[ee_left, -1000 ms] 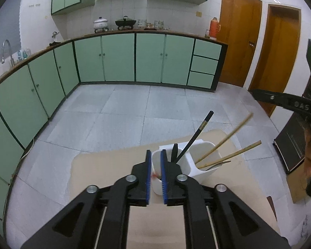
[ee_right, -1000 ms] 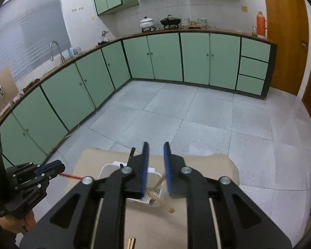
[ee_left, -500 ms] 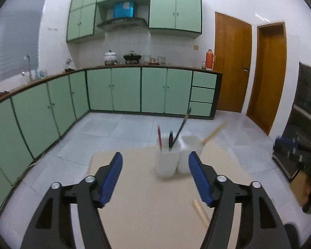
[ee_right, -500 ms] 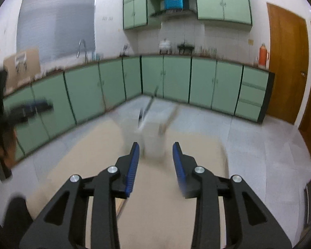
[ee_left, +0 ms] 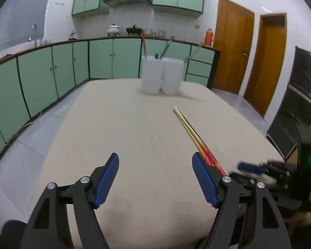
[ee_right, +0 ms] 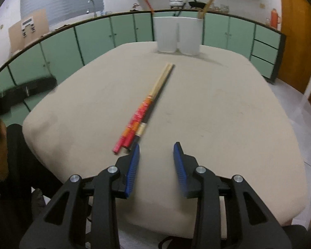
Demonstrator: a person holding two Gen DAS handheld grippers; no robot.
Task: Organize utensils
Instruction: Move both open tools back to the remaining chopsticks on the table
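We count two white holders point(ee_right: 178, 34) standing side by side on one counter point(ee_right: 217, 108), three chopsticks point(ee_right: 147, 105) lying loose on it, and three utensils point(ee_right: 206, 7) sticking up from the holders.

Left claw point(ee_left: 155, 171): jaws wide apart, empty, low over beige surface point(ee_left: 124, 134). Chopsticks point(ee_left: 193, 134) lying flat, beside its right finger. White holder point(ee_left: 162, 74) at far edge, utensils upright inside.

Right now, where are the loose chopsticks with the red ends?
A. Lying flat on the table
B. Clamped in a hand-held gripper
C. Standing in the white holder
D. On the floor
A: the chopsticks lie bundled flat on the beige table, short of the white holder, and both hand-held grippers are open and hold nothing.
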